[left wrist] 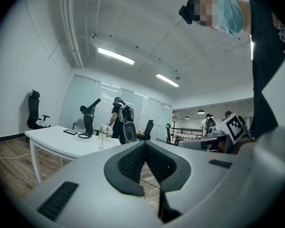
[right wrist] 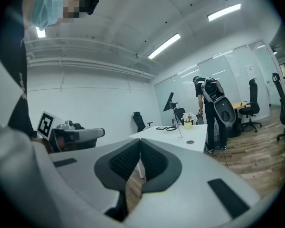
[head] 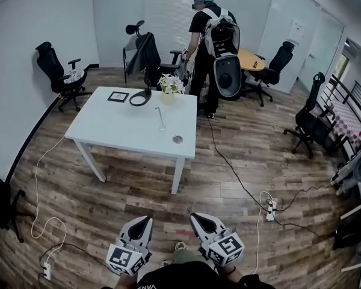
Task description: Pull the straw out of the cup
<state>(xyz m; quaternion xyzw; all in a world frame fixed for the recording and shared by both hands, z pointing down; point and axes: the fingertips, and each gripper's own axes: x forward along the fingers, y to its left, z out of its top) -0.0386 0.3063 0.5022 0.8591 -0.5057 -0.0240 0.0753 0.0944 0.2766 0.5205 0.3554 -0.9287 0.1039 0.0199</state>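
A small clear cup (head: 161,125) with a white straw (head: 159,114) upright in it stands on the white table (head: 117,128), right of the middle. It also shows far off as the cup (left wrist: 101,140) in the left gripper view and the cup (right wrist: 180,129) in the right gripper view. My left gripper (head: 147,219) and right gripper (head: 194,217) hang side by side over the wooden floor, well short of the table's near edge. Both point level at the table, with the left gripper's (left wrist: 144,144) and right gripper's (right wrist: 139,141) jaws pressed together on nothing.
On the table are a flower pot (head: 168,88), a dark frame (head: 118,96), a black loop (head: 140,97) and a small round disc (head: 177,139). A person with a backpack (head: 219,38) stands behind it. Office chairs (head: 63,74) and floor cables (head: 240,185) surround it.
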